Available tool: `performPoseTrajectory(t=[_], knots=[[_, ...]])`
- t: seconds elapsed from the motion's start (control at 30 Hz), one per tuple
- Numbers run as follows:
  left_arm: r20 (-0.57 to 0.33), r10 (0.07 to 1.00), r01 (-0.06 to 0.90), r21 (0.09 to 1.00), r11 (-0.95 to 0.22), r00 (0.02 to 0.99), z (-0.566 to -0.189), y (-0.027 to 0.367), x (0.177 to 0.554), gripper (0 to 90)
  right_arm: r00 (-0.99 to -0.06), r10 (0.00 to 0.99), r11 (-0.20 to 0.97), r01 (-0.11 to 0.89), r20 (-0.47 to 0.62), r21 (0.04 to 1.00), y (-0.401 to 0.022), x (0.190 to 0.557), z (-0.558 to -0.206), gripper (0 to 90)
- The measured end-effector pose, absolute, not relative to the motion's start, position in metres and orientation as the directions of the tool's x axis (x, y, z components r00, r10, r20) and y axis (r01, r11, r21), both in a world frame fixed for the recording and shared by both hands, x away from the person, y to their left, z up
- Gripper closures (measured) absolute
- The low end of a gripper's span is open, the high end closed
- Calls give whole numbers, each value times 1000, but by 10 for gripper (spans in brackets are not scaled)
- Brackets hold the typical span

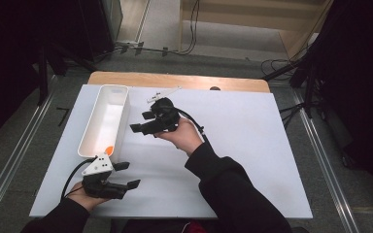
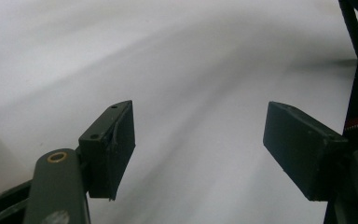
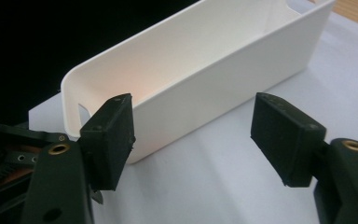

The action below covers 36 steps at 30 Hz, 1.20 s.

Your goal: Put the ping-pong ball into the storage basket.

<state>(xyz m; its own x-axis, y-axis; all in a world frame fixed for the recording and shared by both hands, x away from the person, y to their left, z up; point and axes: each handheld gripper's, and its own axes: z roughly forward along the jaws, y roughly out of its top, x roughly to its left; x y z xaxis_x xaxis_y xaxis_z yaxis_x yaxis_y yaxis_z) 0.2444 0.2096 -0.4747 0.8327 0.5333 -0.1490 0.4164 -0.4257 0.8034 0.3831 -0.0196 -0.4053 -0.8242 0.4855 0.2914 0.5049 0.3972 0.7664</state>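
Note:
A long white bin (image 1: 104, 121) lies lengthwise on the left part of the white table cover (image 1: 243, 145). Something small and orange (image 1: 109, 149) shows at the bin's near end; I cannot tell what it is. My right gripper (image 1: 143, 122) hovers just right of the bin's middle, pointing left at its side wall. In the right gripper view the jaws (image 3: 193, 135) stand open with nothing between them, and the bin (image 3: 223, 70) lies a short way ahead. My left gripper (image 1: 128, 175) rests near the front edge, below the bin's near end. Its jaws (image 2: 200, 149) are open over bare cover.
A strip of wooden tabletop (image 1: 175, 80) shows beyond the cover's far edge. Cables and dark stands sit on the floor behind and to the right. A dark sleeve (image 1: 233, 194) crosses the front middle of the table.

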Motion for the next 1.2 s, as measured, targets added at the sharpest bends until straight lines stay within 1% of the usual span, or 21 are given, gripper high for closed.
performPoseTrajectory(t=[0.17, 0.3, 0.63, 0.93, 1.2], knots=[[-146, 537, 417, 803, -425, 831, -475, 210, 244, 254, -824, 482, 400, 510, 299, 761, -26, 379, -407, 263], [-147, 537, 419, 801, -428, 830, -475, 210, 245, 253, -819, 503, 417, 510, 276, 753, -33, 374, -409, 254], [-152, 537, 422, 800, -426, 830, -476, 209, 244, 253, -807, 516, 399, 522, 286, 753, -58, 365, -413, 253], [-150, 537, 421, 800, -428, 830, -476, 209, 244, 253, -813, 515, 402, 510, 273, 760, -70, 355, -413, 253], [-150, 538, 422, 800, -427, 829, -476, 209, 244, 253, -807, 524, 391, 511, 271, 765, -88, 344, -420, 253]])
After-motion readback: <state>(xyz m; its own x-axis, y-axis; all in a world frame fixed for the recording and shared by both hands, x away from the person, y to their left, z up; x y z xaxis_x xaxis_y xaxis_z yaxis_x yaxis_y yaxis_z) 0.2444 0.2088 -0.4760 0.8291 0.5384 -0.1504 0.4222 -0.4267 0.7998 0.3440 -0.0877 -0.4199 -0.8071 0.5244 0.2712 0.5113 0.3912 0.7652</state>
